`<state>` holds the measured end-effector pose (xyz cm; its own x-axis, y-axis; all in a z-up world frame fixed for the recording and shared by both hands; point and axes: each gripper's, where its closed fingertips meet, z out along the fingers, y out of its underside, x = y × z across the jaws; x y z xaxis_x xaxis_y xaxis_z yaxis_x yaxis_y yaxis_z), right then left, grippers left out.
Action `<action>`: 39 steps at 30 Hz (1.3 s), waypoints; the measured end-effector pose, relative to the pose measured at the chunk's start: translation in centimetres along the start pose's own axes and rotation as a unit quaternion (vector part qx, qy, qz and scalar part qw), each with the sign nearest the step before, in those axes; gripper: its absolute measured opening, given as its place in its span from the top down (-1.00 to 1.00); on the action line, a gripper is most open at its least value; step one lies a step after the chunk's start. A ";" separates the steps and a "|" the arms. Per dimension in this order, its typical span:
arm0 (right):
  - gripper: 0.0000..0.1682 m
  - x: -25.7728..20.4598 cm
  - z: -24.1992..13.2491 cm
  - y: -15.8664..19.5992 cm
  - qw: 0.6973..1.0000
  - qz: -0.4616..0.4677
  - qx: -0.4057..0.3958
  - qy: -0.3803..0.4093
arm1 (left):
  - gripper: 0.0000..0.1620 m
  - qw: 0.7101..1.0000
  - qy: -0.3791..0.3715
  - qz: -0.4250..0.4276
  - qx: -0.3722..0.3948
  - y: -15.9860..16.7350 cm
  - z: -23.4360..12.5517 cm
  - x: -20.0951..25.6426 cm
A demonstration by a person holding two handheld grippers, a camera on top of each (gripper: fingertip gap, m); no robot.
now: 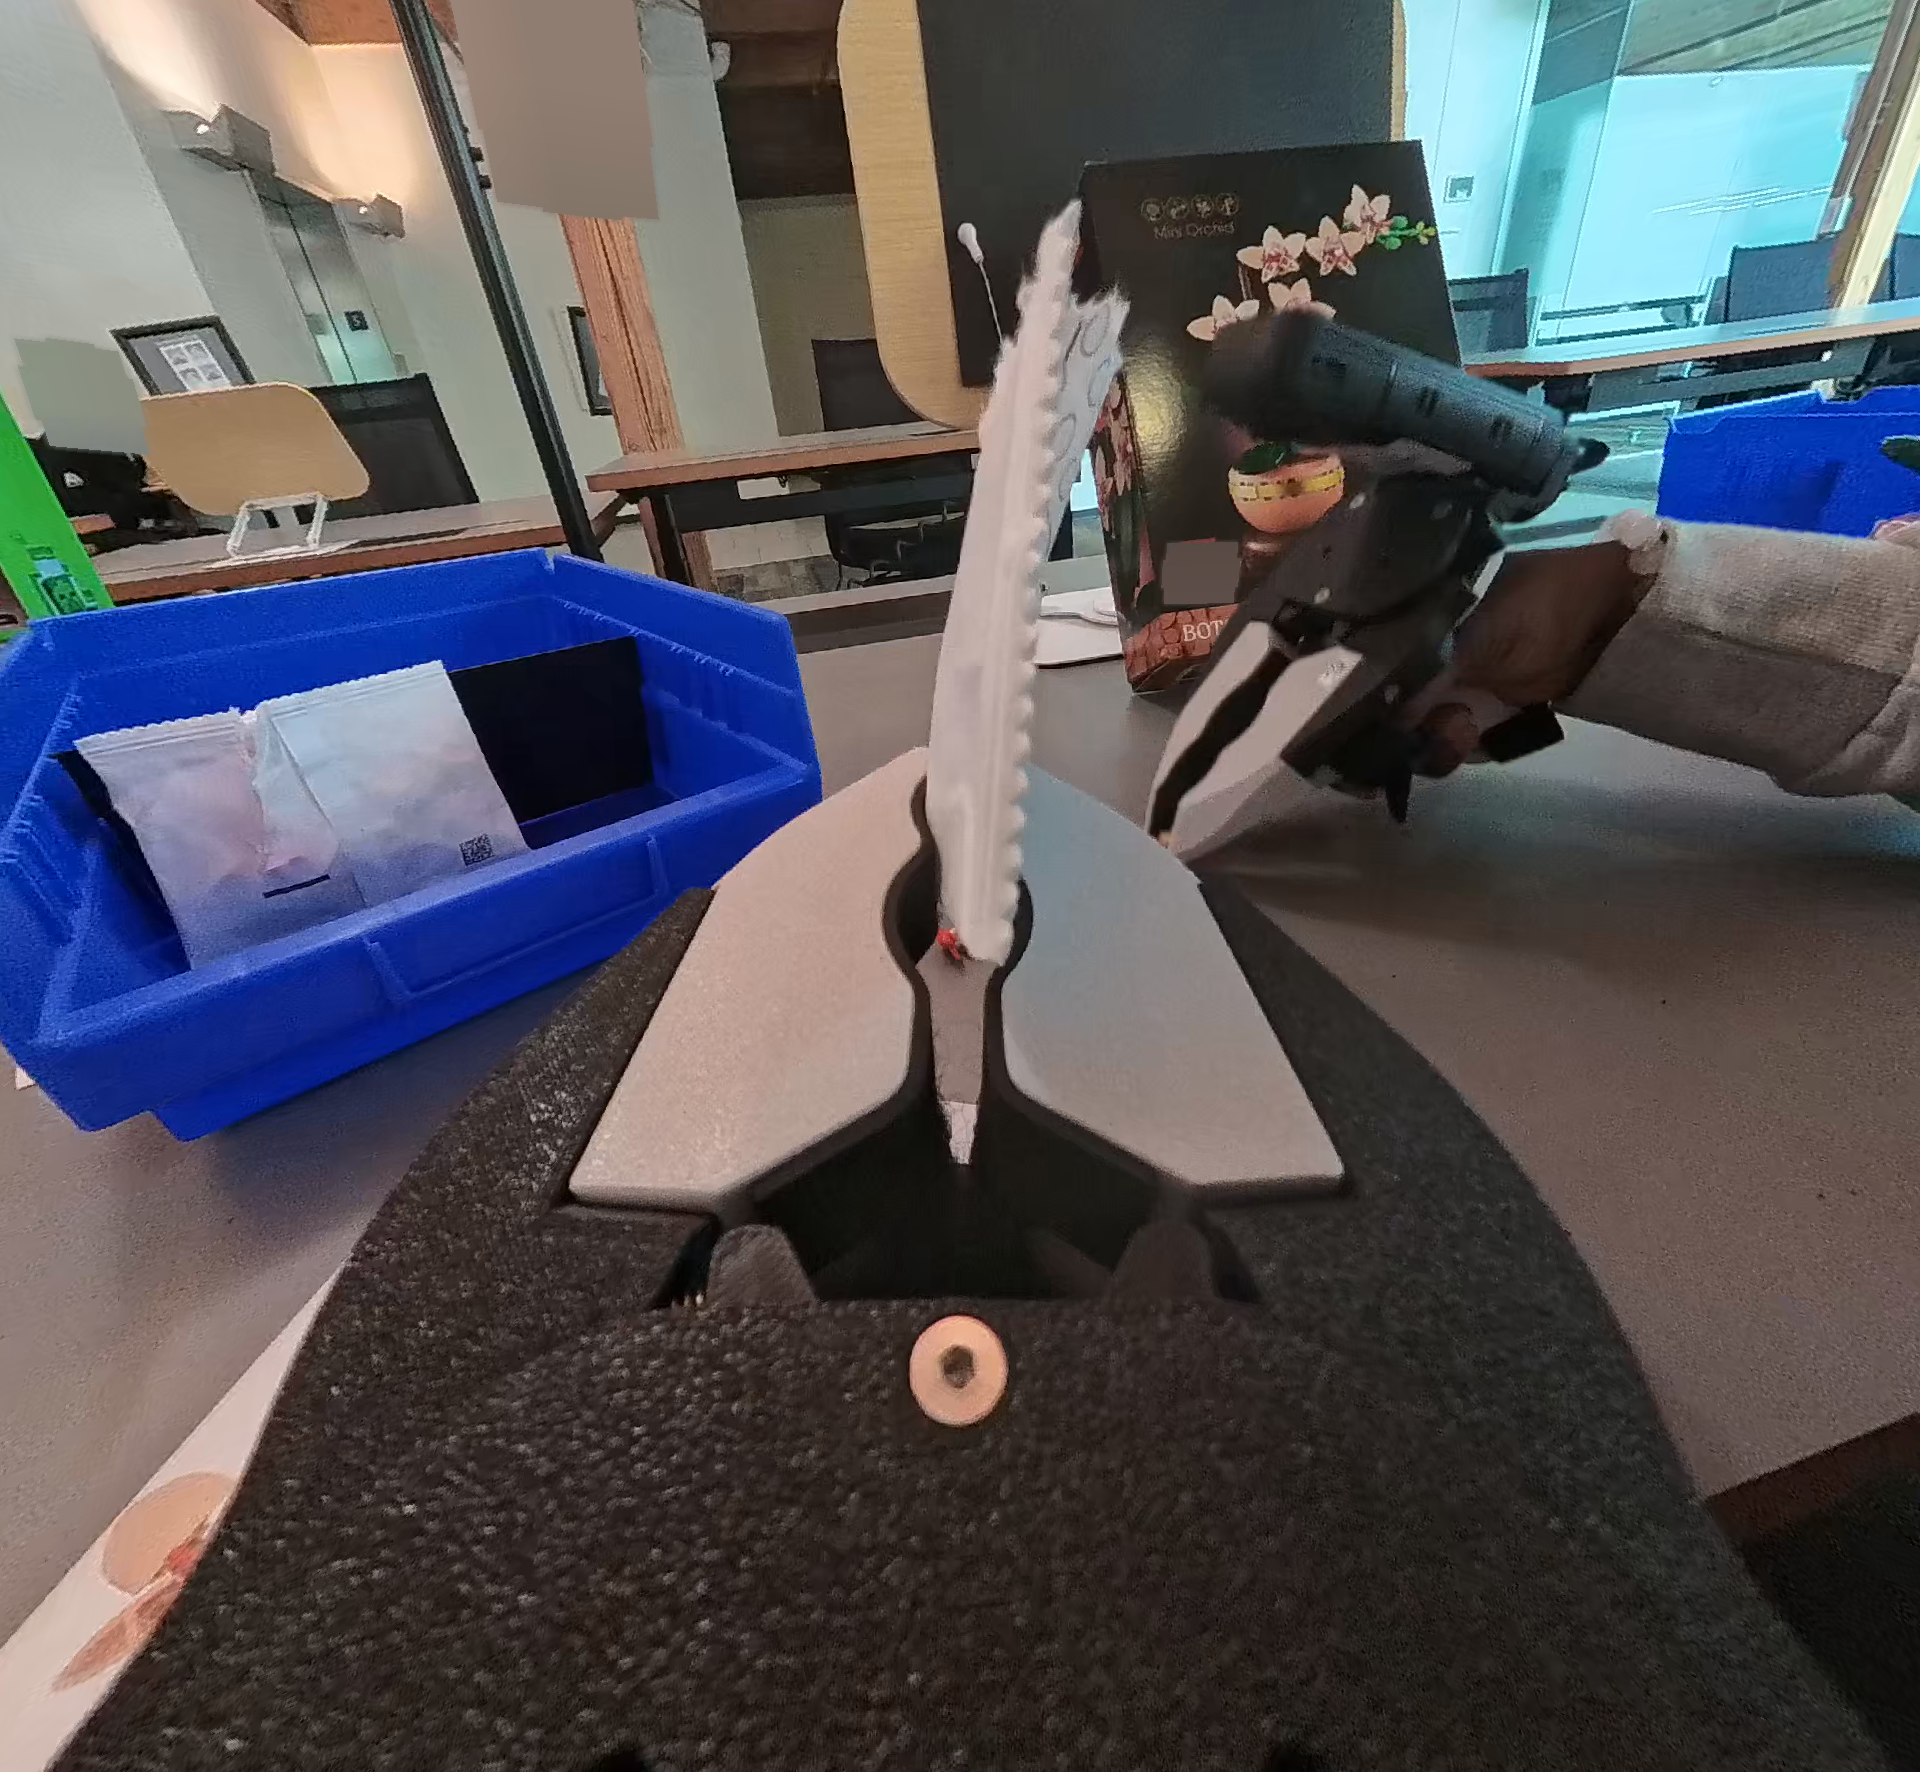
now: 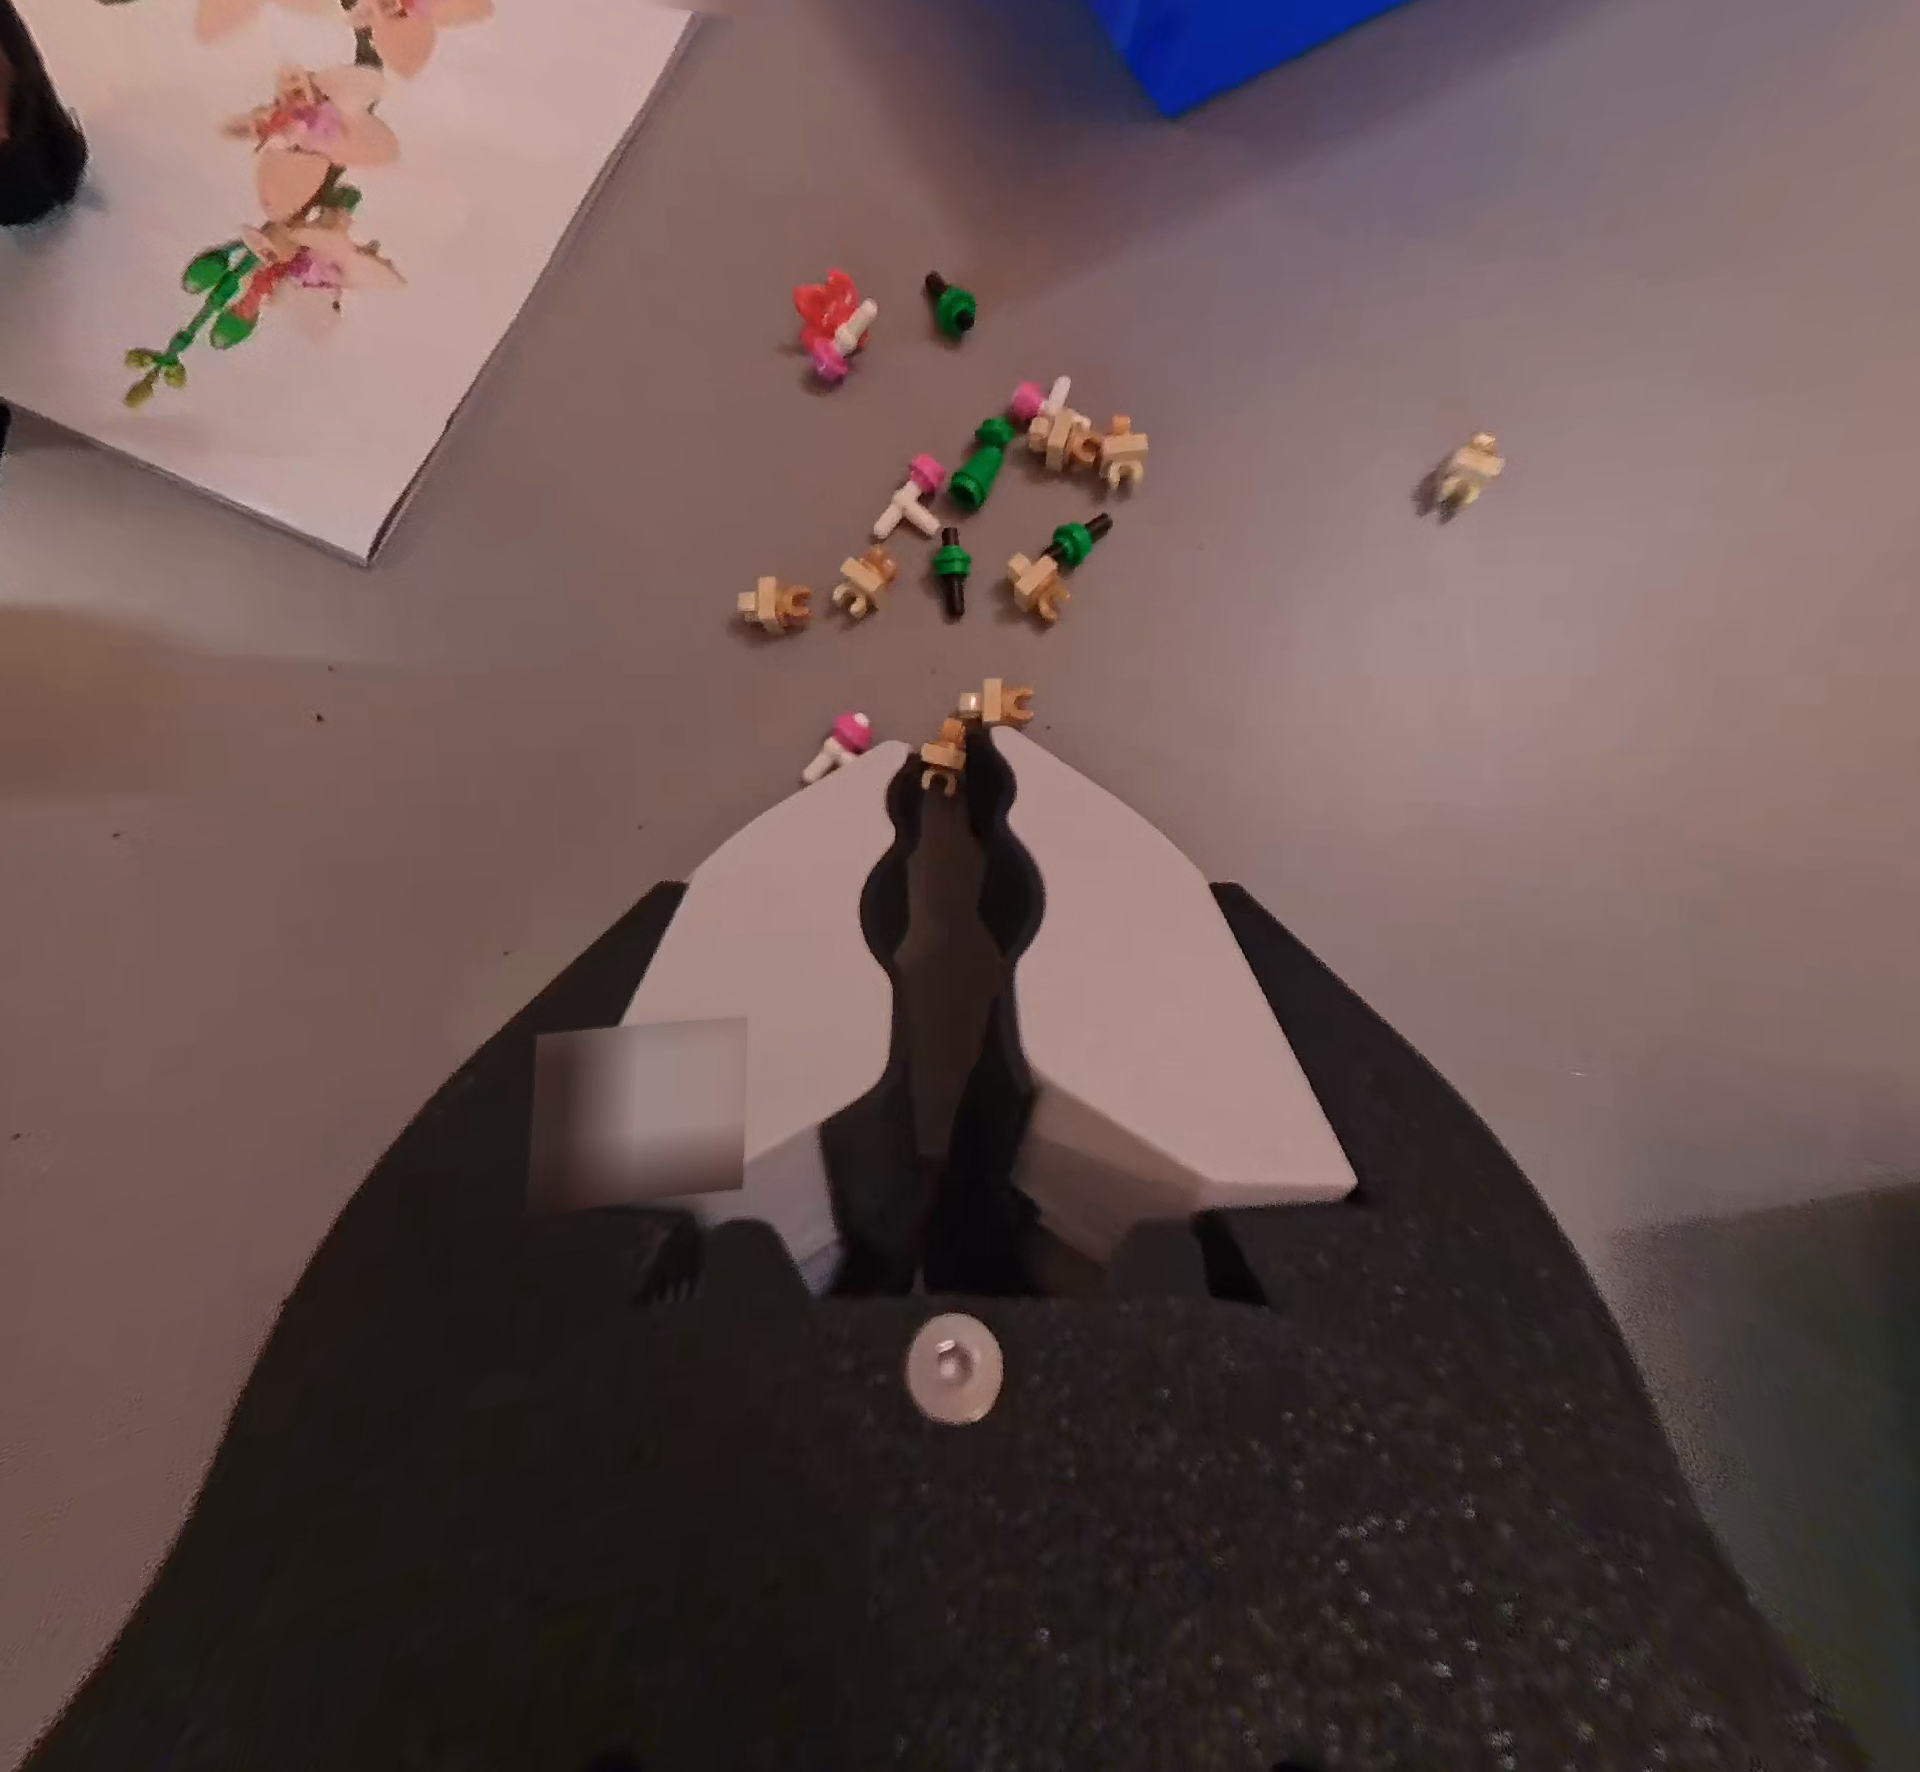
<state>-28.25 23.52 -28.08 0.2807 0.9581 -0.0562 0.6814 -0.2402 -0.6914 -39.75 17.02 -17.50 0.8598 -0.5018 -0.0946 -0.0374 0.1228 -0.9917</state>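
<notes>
Grey table (image 2: pixel 1455 787); left tool (image 1: pixel 971 849) pinches packet (image 1: pixel 997 600).

Black hand-held gripper (image 1: pixel 966 849), grey fingers (image 1: pixel 790 984), beige sleeve (image 1: pixel 1766 652)

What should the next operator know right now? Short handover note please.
Left gripper: shut on a white torn-open paper pouch, held upright above the grey table.
Right gripper: fingers nearly closed around a small tan clip brick at the tips; whether it is gripped, I cannot tell.
Small tan, green, pink and white bricks lie scattered on the table ahead of it.
Blue plastic bin at left holds two sealed white pouches.
Black flower-printed box stands behind; white booklet lies flat.
</notes>
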 end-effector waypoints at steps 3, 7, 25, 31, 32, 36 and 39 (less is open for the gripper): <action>0.90 -1.4 -2.7 -4.7 0.996 0.012 0.086 -0.029 | 0.98 1.000 0.003 0.000 -0.002 0.1 0.2 0.2; 0.90 -6.8 -7.9 -13.2 0.970 -0.035 0.225 -0.089 | 0.98 1.000 0.006 0.003 -0.007 0.2 0.4 0.5; 0.69 -2.9 -5.9 -9.0 0.989 -0.059 0.136 -0.013 | 0.98 1.000 0.001 -0.007 0.004 -0.2 0.0 0.2; 0.71 0.8 -0.1 -0.8 0.999 -0.024 0.023 0.024 | 0.98 1.000 0.002 -0.006 0.002 0.0 0.0 0.2; 0.72 0.8 0.2 -0.7 0.999 -0.015 0.025 0.018 | 0.98 1.000 0.002 -0.005 0.002 0.0 0.0 0.2; 0.85 1.3 1.1 -0.4 1.000 -0.001 0.027 0.013 | 0.98 1.000 0.002 -0.004 0.001 0.0 0.0 0.2; 0.86 1.1 0.5 -0.7 0.999 -0.001 0.032 0.009 | 0.98 1.000 0.002 -0.003 -0.001 0.1 0.1 0.2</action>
<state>-28.78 24.86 -28.01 0.2924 0.9554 -0.0415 0.6380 -0.2272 -0.7358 -39.55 17.00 -17.58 0.8577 -0.5065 -0.0882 -0.0328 0.1173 -0.9926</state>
